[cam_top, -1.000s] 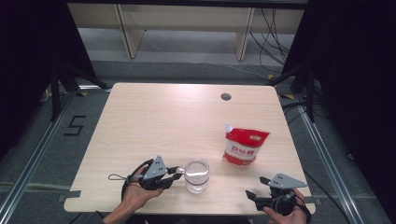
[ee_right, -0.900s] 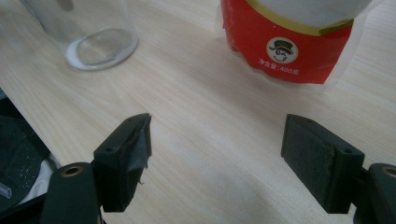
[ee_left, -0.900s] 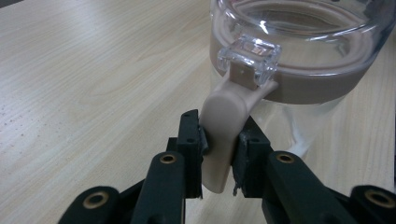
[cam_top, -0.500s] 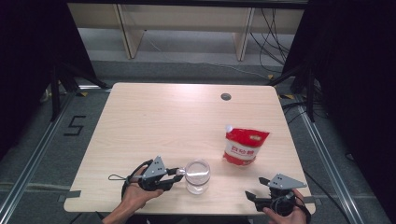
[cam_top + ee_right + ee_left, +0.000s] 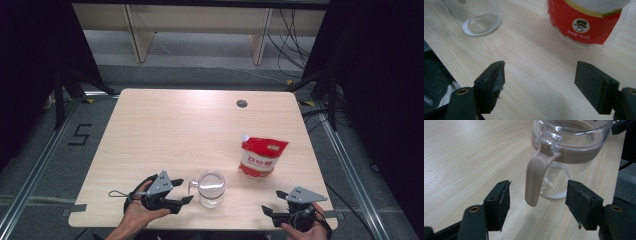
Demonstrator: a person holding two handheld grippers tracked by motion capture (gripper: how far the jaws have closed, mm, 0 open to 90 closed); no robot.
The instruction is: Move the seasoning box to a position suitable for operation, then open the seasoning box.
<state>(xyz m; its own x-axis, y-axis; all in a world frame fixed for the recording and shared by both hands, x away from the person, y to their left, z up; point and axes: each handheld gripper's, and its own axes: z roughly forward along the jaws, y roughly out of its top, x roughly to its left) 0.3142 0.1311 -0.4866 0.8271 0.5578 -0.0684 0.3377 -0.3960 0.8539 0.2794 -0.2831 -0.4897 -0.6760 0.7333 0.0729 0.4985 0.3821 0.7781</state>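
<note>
Just released: left hand-held gripper point(image 5: 537, 205) jaws opening, spread astride jug handle point(image 5: 535, 181), untouched. Jug point(image 5: 210, 188) upright at six o'clock on surface point(image 5: 175, 130). Right hand-held gripper point(image 5: 540, 86) spread, empty, facing red pouch point(image 5: 262, 157), likely next.

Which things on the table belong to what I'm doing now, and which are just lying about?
In the job:
- glass jar, its beige handle between the jaws of the left gripper, which have just been opening, pads clear of it
- red pouch, in front of the open right gripper

Lying about:
- dark round grommet in the table
</note>
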